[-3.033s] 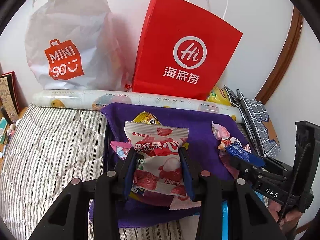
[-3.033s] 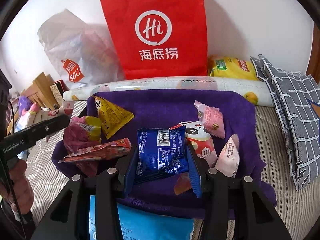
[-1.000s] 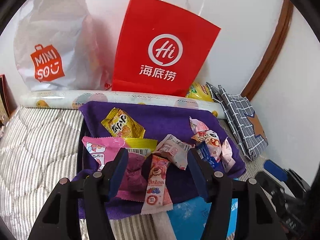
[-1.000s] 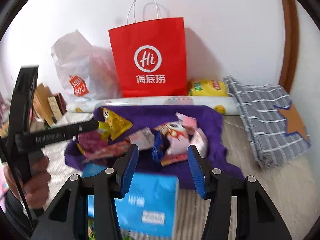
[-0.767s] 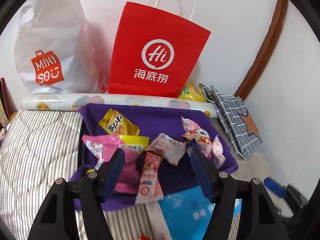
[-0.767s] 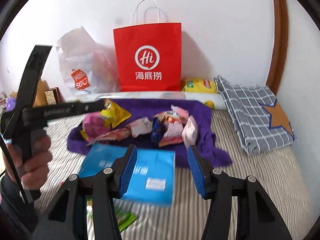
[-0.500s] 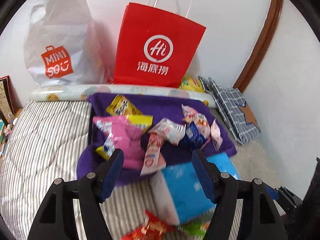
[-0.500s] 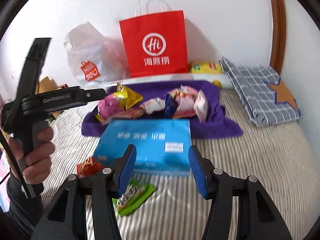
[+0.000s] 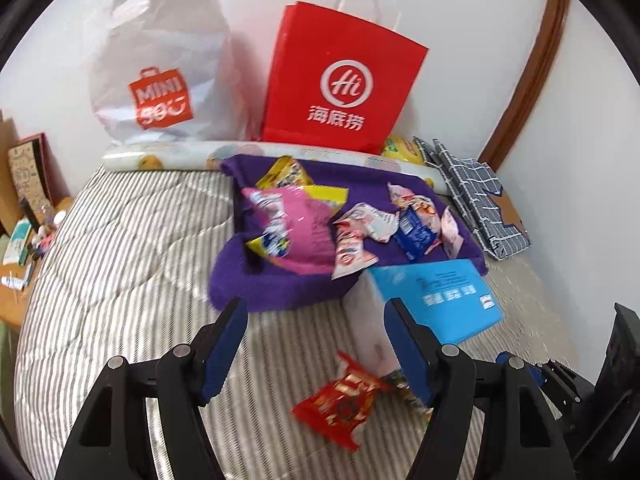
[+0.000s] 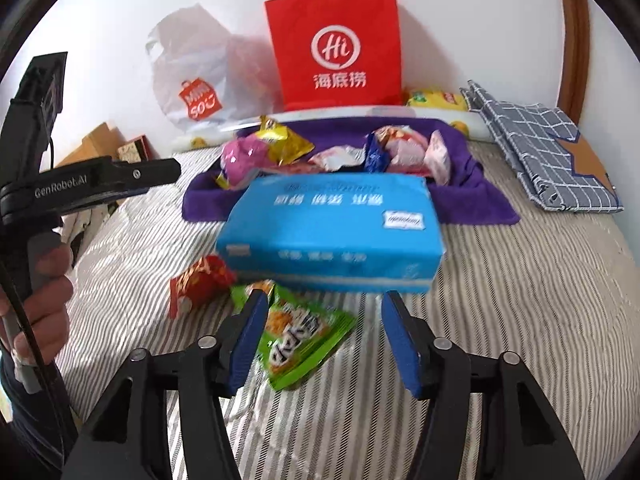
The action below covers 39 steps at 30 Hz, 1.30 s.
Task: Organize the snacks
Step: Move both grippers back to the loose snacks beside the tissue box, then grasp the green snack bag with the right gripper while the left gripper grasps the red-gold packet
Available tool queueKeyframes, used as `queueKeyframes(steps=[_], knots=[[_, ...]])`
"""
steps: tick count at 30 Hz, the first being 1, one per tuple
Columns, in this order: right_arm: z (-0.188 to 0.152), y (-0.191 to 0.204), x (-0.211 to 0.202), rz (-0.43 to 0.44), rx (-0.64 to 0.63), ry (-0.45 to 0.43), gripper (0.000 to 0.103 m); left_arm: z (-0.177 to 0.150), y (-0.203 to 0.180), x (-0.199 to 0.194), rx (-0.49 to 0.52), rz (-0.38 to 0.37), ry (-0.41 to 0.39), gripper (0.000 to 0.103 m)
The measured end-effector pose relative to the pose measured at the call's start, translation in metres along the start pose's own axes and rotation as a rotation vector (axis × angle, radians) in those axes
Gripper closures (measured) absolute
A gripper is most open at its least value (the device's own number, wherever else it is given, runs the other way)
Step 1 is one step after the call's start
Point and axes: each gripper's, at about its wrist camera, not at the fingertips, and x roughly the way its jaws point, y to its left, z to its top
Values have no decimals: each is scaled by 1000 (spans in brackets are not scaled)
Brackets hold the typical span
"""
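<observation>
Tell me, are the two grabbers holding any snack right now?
No. The left gripper and the right gripper are both open with nothing in their jaws; the right one's have just been opening. The red packet and green packet lie loose on the bed.

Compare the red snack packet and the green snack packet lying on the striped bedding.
The red snack packet lies left of the blue tissue pack; the green snack packet lies in front of it. The red looks crumpled and puffy, the green flatter. Both lie off the purple cloth, ungripped.

Both grippers point steeply downward; the left gripper (image 9: 316, 342) stands open, the right gripper (image 10: 324, 336) has just been opening, nothing gripped
</observation>
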Motion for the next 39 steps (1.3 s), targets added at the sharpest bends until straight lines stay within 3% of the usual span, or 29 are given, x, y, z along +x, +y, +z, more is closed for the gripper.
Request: queueKeyframes(steps=[6, 11, 13, 17, 20, 25, 29, 31, 33, 35, 39], knots=[[-6, 23, 9, 15, -103, -5, 34, -8, 15, -3, -15, 10, 17, 34], [-6, 34, 33, -60, -148, 44, 34, -17, 17, -2, 2, 0, 42, 34], [-7, 35, 39, -46, -153, 58, 34, -21, 16, 0, 19, -1, 59, 34], [-8, 31, 46, -70, -145, 68, 46, -33, 7, 11, 55, -23, 102, 34], [-8, 22, 37, -41, -94, 51, 52, -43, -4, 19, 95, -39, 125, 34], [-12, 5, 10, -56, -45, -7, 52, -54, -24, 28, 174, -63, 140, 34], [-18, -11, -10, -75, -10, -38, 52, -61, -39, 37, 235, -29, 153, 34], [-21, -19, -17, -87, 10, -46, 52, -63, -44, 40, 252, -7, 150, 37], [-24, -29, -22, -110, 29, -52, 52, -66, -49, 46, 280, 27, 165, 55], [-27, -37, -27, -126, 41, -58, 52, -69, -49, 49, 292, 68, 172, 65], [-31, -49, -31, -161, 50, -54, 52, -67, -46, 42, 275, 48, 152, 70]])
